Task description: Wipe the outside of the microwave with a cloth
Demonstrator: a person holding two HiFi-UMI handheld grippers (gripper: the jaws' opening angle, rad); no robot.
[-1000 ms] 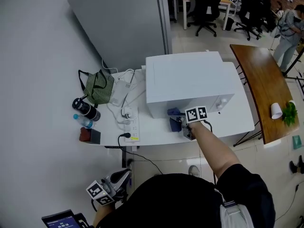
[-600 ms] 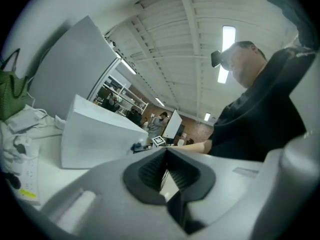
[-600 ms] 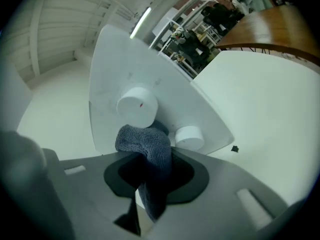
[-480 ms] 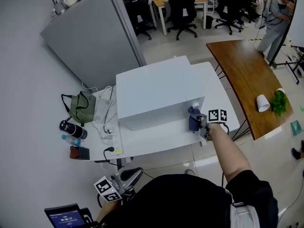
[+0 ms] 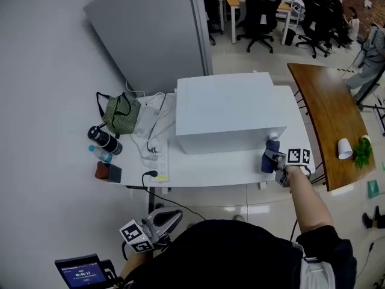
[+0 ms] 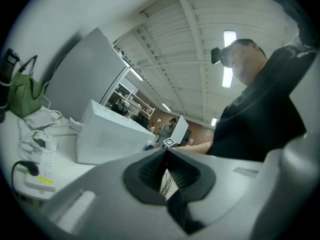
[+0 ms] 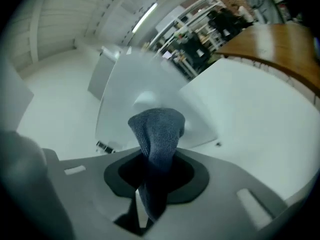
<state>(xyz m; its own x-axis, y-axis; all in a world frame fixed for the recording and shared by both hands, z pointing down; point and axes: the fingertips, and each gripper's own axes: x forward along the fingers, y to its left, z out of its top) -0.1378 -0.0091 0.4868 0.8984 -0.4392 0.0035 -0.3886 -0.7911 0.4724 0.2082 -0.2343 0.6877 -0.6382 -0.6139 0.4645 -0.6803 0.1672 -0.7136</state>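
Head view, items as logged:

1. Microwave: white, boxy, on my white table, its front facing me.
2. Cloth: blue-grey, bunched, at the microwave's front right corner, over the table's right end. I cannot tell whether it touches the casing.
3. Right gripper: held out at arm's length and clenched on the cloth, its marker cube facing up.
4. Left gripper: held low by my body, below the table's front edge and well apart from the microwave.
5. Table's left end: a green bag, a white power strip with cables, a black flask, a water bottle and a small dark box.
6. To the right: a wooden table bearing a paper cup and a small plant.
7. Behind the microwave: a grey partition.

Right gripper view:

8. Right gripper: its jaws pinch the cloth, which rises from between the pads as a rounded wad in front of the microwave.

Left gripper view:

9. Left gripper: jaws closed together with nothing between them. The microwave stands beyond, with the green bag at far left.
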